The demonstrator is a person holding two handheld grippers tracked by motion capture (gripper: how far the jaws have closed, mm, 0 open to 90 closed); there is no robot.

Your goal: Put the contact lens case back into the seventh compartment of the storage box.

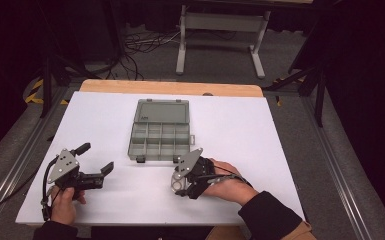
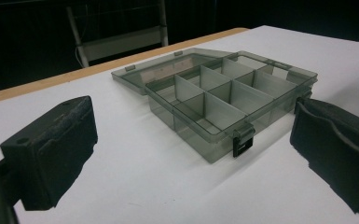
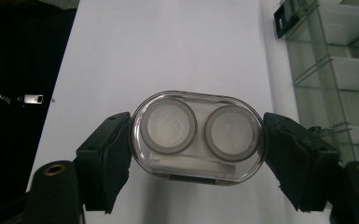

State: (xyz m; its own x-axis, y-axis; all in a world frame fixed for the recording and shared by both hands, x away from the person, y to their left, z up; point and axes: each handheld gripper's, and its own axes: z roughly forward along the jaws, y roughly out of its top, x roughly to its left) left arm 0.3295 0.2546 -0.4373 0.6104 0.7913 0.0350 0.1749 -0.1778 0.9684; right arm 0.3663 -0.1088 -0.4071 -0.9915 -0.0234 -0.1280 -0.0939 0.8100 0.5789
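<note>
Two jaws around lens case [image 3: 197, 135]

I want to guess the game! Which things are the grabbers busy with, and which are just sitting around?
Probably part of the job:
- clear oval case with two round cups, clamped in the right gripper
- open divided box, compartments empty
- left gripper, open, holding nothing

Just around:
- white table
- metal frame on the floor behind
- floor cables

Black sleeve [image 1: 267, 216], black padded fingers [image 3: 106, 161]
</note>
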